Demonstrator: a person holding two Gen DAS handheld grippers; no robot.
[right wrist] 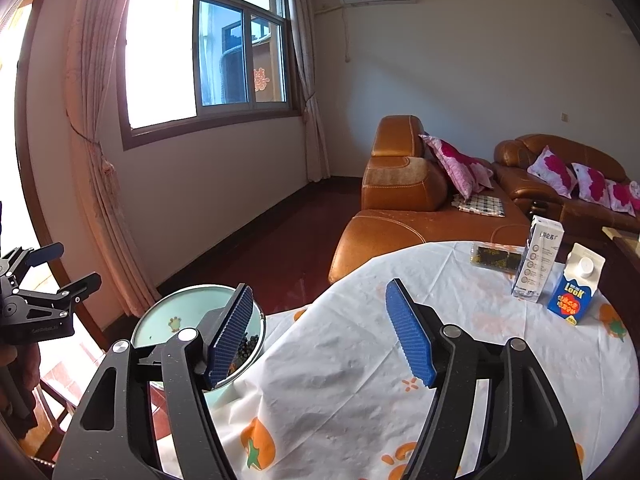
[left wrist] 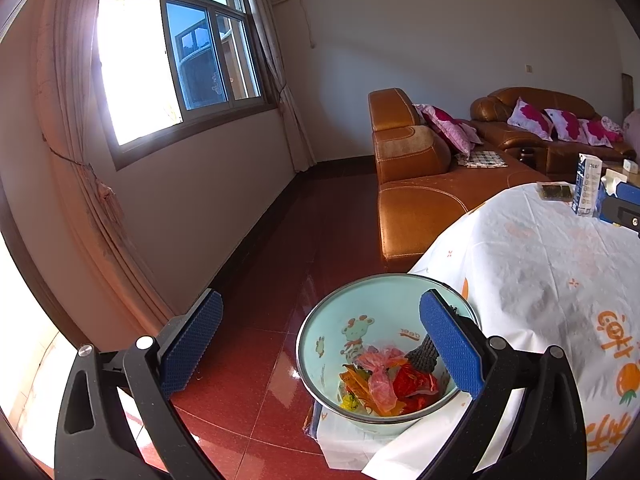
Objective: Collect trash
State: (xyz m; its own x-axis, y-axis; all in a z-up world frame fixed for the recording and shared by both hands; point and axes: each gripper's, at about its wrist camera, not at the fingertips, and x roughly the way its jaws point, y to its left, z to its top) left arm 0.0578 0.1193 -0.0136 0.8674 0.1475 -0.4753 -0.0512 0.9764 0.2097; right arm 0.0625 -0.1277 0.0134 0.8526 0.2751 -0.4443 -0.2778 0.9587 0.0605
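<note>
Hovering over bin (left wrist: 384, 356) beside table (left wrist: 540, 280) edge: left gripper (left wrist: 320, 344) released, empty | trash (left wrist: 390, 384) lying in bin bottom | right gripper (right wrist: 320, 332) spread, empty, above table near edge | cartons (right wrist: 538, 258) standing at far right table edge

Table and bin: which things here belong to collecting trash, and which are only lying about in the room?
For the job:
- bin holding wrappers
- blue carton
- tall white carton
- dark packet
- left gripper and right gripper, both open and empty

Just lying about:
- sofa
- pink cushions
- checked cloth
</note>
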